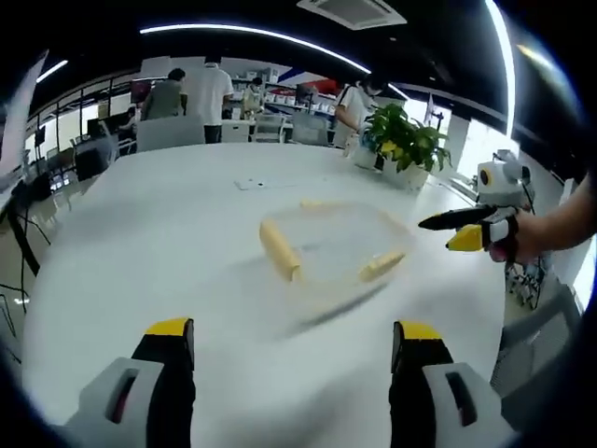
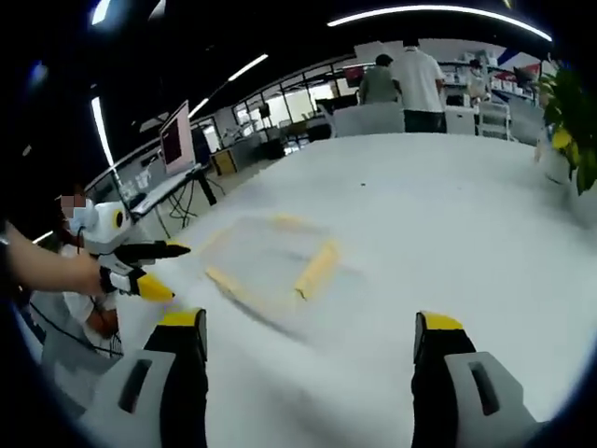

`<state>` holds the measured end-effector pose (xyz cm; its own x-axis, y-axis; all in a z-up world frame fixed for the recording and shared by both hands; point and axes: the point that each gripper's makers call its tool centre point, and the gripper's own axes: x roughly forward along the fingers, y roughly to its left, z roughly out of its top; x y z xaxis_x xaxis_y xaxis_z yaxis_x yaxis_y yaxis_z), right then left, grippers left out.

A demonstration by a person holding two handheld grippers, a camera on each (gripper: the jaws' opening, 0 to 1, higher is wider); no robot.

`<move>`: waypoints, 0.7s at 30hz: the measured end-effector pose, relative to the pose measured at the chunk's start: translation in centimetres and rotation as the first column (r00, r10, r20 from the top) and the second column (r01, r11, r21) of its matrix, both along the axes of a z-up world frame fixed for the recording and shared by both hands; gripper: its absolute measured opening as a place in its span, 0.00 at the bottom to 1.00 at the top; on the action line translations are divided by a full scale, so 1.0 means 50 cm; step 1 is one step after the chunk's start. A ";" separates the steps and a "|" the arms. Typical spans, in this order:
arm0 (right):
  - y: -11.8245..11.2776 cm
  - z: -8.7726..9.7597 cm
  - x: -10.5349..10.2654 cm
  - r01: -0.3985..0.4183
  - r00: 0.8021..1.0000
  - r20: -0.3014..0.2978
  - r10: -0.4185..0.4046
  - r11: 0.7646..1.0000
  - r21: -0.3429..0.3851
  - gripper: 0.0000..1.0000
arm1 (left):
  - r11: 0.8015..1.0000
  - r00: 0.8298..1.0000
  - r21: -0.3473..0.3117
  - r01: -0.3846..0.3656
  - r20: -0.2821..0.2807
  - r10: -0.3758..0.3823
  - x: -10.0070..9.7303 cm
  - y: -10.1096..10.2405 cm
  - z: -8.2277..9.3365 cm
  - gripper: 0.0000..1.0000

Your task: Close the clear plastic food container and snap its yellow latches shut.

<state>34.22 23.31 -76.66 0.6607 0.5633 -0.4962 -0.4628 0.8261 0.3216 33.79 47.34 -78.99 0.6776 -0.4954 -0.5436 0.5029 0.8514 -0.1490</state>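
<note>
A clear plastic food container (image 1: 331, 250) with yellow latches (image 1: 279, 248) lies on the white table (image 1: 168, 233), its lid on top; the picture is blurred, so whether the latches are snapped I cannot tell. In the right gripper view the container (image 2: 270, 257) lies ahead and to the left. My left gripper (image 1: 294, 345) stands open, well short of the container. My right gripper (image 2: 312, 341) is open too, with nothing between its jaws. The right gripper (image 1: 462, 229) appears at the right of the container, held by a hand. The left gripper (image 2: 154, 271) enters from the left.
A potted plant (image 1: 403, 140) stands at the table's far right edge. A small paper (image 1: 250, 183) lies beyond the container. Chairs, desks and several people stand behind the table. A monitor (image 2: 177, 135) sits on a desk at the left.
</note>
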 end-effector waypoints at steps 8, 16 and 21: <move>-0.054 0.026 -0.037 0.054 0.999 0.002 -0.054 0.998 0.041 0.89 | 0.994 0.995 -0.055 -0.100 -0.012 0.099 -0.040 0.046 0.015 0.84; -0.092 0.061 -0.109 0.141 0.990 -0.004 -0.141 0.981 0.132 0.90 | 0.961 0.975 -0.162 -0.223 -0.044 0.219 -0.111 0.075 0.046 0.83; -0.122 0.080 -0.153 0.192 0.981 -0.002 -0.194 0.968 0.162 0.90 | 0.944 0.963 -0.191 -0.270 -0.043 0.267 -0.155 0.092 0.068 0.82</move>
<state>26.59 17.23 -72.64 0.7711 0.4961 -0.3992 -0.3051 0.8381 0.4521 26.02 51.93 -75.57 0.7920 -0.3931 -0.4671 0.2560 0.9085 -0.3304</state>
